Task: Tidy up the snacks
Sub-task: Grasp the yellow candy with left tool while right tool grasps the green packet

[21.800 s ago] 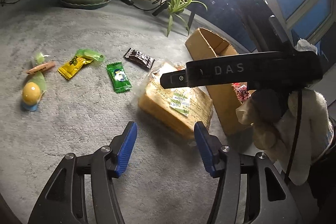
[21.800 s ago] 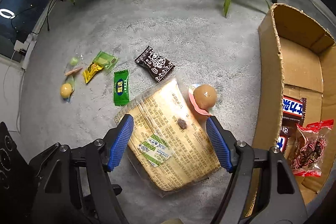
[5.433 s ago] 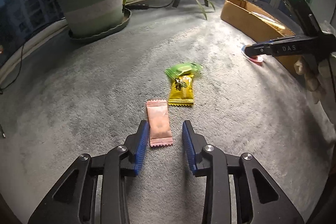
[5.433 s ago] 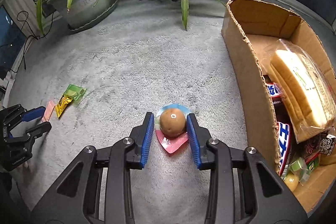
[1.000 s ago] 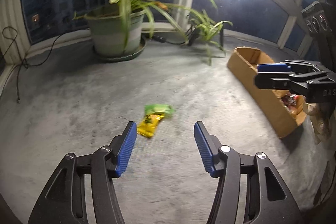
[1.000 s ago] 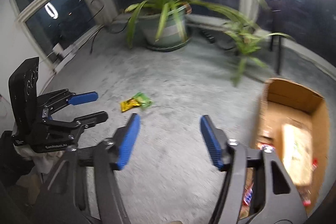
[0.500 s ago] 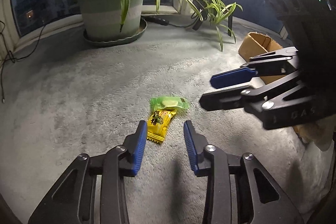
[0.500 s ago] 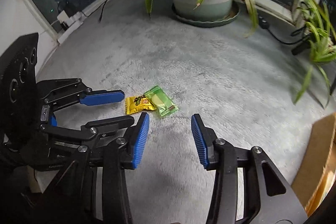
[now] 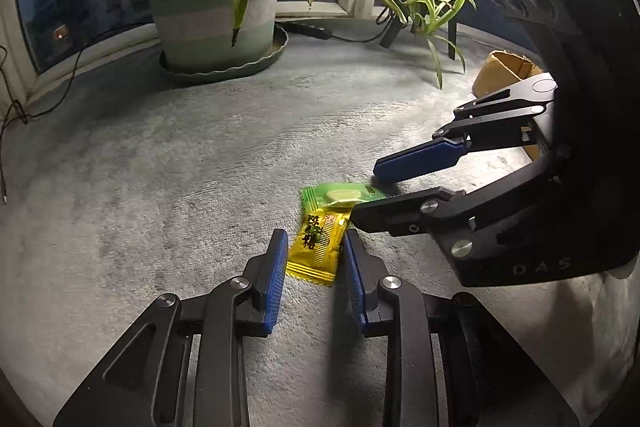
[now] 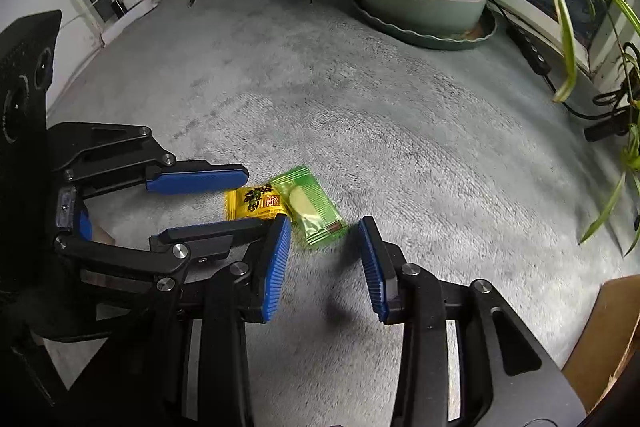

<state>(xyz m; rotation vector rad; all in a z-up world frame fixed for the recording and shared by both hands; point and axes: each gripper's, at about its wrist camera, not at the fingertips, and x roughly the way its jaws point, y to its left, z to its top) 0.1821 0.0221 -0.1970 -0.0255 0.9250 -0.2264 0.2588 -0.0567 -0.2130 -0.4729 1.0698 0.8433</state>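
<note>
Yellow foil candy packet is lying on the grey carpet, flanked by the narrowly parted, not yet gripping jaws of the left gripper. Green translucent candy packet, overlapping it, is lying just ahead of the right gripper, whose jaws are standing wide and empty.

my right gripper hides the green packet's 3 o'clock end; the cardboard box at 4 o'clock is cut off by the edge.
</note>
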